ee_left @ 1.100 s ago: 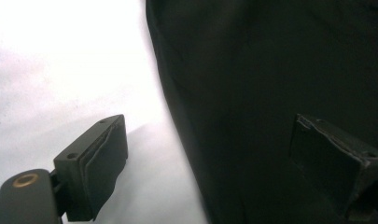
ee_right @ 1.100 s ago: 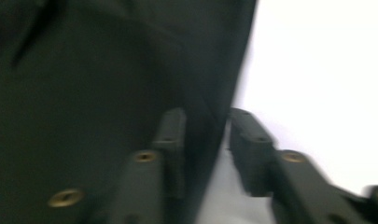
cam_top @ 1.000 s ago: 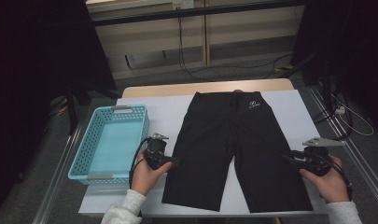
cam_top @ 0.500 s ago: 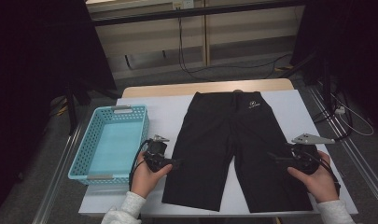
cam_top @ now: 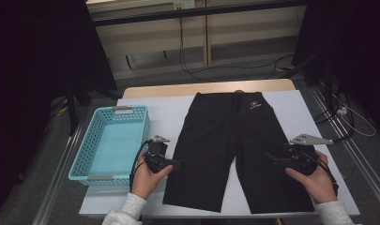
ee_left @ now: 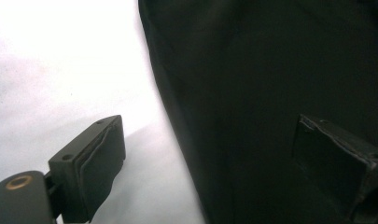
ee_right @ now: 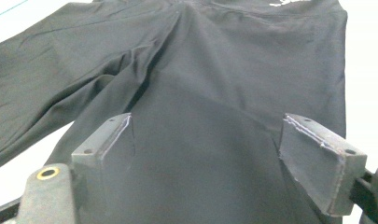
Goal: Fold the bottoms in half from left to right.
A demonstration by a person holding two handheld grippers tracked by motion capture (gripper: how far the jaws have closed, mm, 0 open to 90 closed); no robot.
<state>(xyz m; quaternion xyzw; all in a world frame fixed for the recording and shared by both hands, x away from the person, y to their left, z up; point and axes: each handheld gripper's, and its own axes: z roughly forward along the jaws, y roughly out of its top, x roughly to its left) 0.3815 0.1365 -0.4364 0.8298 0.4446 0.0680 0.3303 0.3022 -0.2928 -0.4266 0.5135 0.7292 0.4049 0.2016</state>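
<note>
Black shorts lie flat on the white table cover, waistband at the far side and legs toward me. My left gripper is at the outer edge of the left leg, jaws wide apart. In the left gripper view one jaw is over the white cover and the other over the shorts. My right gripper hovers over the right leg, pointing inward. Its jaws have just been opening. In the right gripper view the flat cloth of the shorts lies between them, unpinched.
A light blue mesh basket stands at the table's left, just beyond my left hand. The white cover shows bare around the shorts. A wooden table edge, cables and dark stands lie beyond the table.
My right hand has moved left, from the shorts' outer right edge onto the right leg, and its jaws have spread. The left hand has stayed put.
</note>
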